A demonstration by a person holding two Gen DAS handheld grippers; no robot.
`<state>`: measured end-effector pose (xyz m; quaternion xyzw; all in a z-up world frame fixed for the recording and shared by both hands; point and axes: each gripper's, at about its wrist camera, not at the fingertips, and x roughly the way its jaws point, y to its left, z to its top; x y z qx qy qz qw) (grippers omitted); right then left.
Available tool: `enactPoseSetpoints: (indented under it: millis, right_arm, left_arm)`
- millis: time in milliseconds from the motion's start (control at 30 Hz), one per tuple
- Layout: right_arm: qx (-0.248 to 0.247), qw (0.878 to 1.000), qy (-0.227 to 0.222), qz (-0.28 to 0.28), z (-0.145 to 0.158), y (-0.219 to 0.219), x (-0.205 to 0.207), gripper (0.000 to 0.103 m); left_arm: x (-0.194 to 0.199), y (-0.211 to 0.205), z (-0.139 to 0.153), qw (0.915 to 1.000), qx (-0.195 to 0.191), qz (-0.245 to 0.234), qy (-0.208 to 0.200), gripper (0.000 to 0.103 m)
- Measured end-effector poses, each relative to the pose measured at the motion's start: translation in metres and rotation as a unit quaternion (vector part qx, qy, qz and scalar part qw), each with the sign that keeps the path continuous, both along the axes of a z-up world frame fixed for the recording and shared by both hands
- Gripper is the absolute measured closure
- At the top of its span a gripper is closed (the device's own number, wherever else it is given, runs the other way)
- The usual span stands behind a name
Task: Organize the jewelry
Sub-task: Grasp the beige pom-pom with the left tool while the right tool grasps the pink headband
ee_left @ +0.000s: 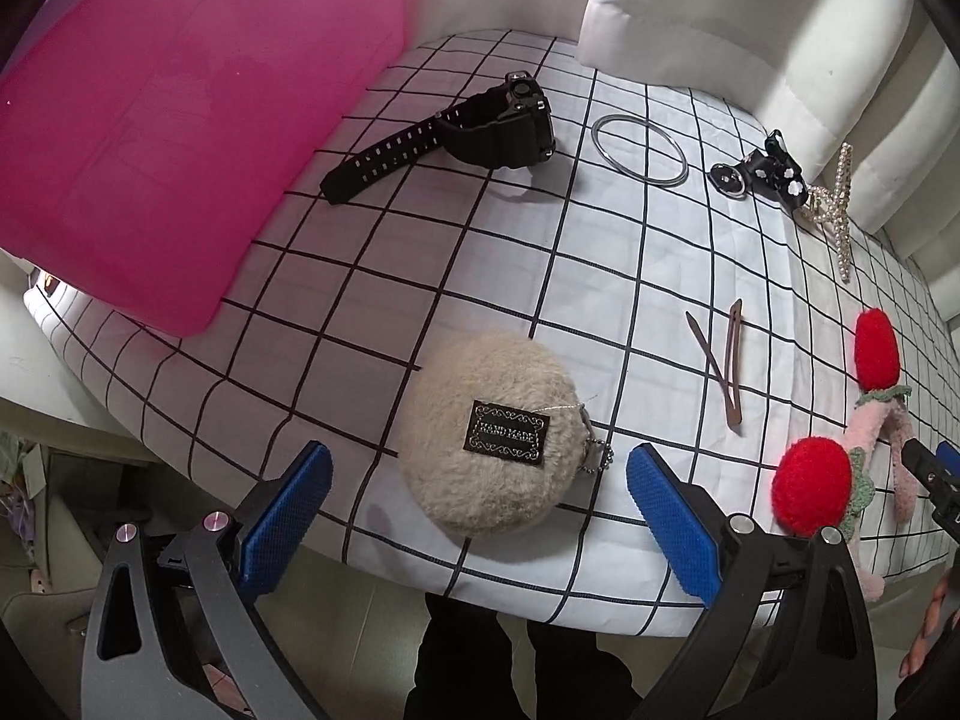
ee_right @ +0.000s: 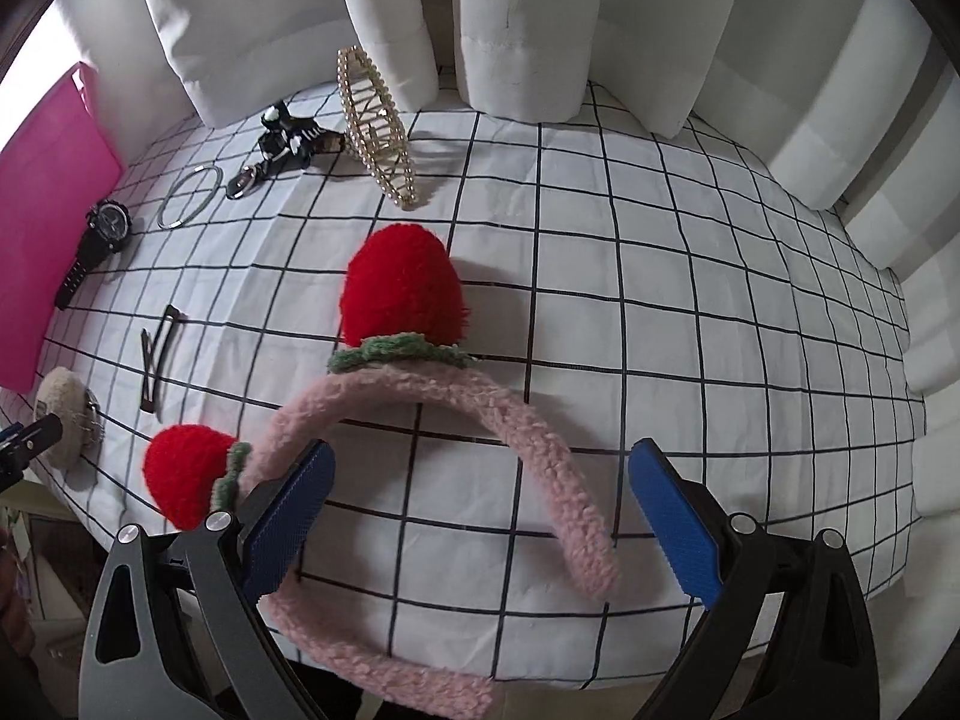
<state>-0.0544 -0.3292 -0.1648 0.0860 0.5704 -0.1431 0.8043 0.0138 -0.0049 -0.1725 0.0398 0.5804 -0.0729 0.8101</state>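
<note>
On the worktop: I see a white cloth (ee_left: 510,252) with a black grid, jewelry spread across it, white curtains (ee_right: 384,18) behind.
Left gripper (ee_left: 480,519): jaws wide open, holding nothing, hovering over the near edge with the fluffy beige pouch (ee_left: 489,432) between and just beyond the pads.
Right gripper (ee_right: 477,516): jaws wide open, nothing clamped; the pink fuzzy headband (ee_right: 540,468) arcs between them, its left leg passing under or against the left pad, I can't tell which.
Hidden/cut off: headband's left leg is partly covered by the jaw; in the left view only its right-edge part shows. Pink sheet (ee_left: 180,120) runs out of frame at far left; I can't tell what it is.
Hard to read: pouch label reads "HAND MADE", smaller print illegible. Dark clip with white flowers (ee_left: 774,171) touches the pearl claw clip (ee_right: 375,132); details blur.
Count, pompoms: 2 red (ee_right: 402,288), both on the headband.
Count, watches: 1 black (ee_left: 480,126), strap unbuckled, near the pink sheet.
Count, bangles: 1 thin silver ring (ee_left: 639,149), just beside the watch.
Count, brown hair clips: 2 (ee_left: 723,369), crossed, touching.
Count, small round metal piece: 1 (ee_left: 728,179), against the flower clip.
Person: dark trouser legs (ee_left: 510,660) below the worktop edge.
</note>
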Motion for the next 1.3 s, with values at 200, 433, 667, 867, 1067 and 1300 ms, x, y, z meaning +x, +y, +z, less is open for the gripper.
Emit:
enactPoseSetpoints:
  millis: [200,433,667,867,1067,1300]
  right_arm:
    - [0.002,1.000,0.017,0.024,-0.022,-0.010,0.010,0.009]
    - [-0.002,0.998,0.029,0.048,-0.036,-0.011,0.021,0.009]
    - [0.002,0.998,0.025,0.058,-0.042,-0.010,0.027,0.009]
    - [0.004,0.998,0.002,0.062,-0.044,-0.011,0.022,0.009]
    - [0.001,0.998,-0.018,0.055,-0.043,-0.013,0.010,0.009]
    - [0.008,0.998,-0.014,0.060,-0.040,-0.011,0.014,0.011]
  left_arm:
    - [0.002,-0.009,-0.011,1.0000,0.000,0.000,0.001,0.006]
    - [0.008,-0.015,-0.027,0.9999,0.002,0.012,0.011,0.006]
    - [0.013,-0.016,-0.037,0.9998,0.008,0.017,0.006,0.006]
    - [0.010,-0.020,-0.039,0.9996,0.008,0.012,-0.023,0.005]
    - [0.000,-0.018,-0.043,0.9998,0.010,0.015,-0.012,0.005]
    - [0.001,-0.023,-0.037,0.9997,0.009,0.006,-0.021,0.015]
